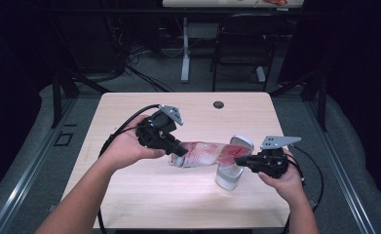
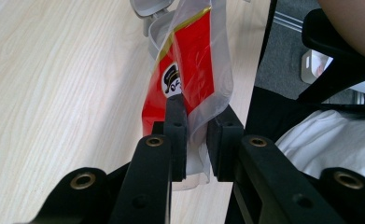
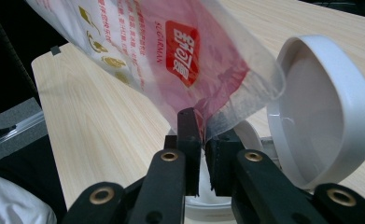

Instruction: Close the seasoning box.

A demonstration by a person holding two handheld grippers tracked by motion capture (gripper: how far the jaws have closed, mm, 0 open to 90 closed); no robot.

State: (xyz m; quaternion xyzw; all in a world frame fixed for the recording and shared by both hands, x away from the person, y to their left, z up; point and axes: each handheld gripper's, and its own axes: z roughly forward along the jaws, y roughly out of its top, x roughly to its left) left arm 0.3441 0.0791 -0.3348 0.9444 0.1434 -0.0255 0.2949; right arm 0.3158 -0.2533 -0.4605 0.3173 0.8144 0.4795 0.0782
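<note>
A clear plastic bag [image 1: 205, 153] with red print hangs stretched between my two grippers above the wooden table [image 1: 129, 195]. My left gripper [image 1: 178, 151] is shut on the bag's left end; in the left gripper view the bag [image 2: 194, 70] is pinched between the pads [image 2: 176, 126]. My right gripper [image 1: 241, 160] is shut on the bag's right end, and its view has the bag [image 3: 171, 60] clamped in its jaws. A small white bin [image 1: 229, 175] with its round lid [image 3: 325, 112] flipped up stands right under the bag's right end.
A cable hole [image 1: 219, 105] sits near the table's far edge. Black cables [image 1: 124, 127] trail from both grippers across the table. A chair [image 1: 241, 44] and a desk leg stand beyond the table, with dark floor around.
</note>
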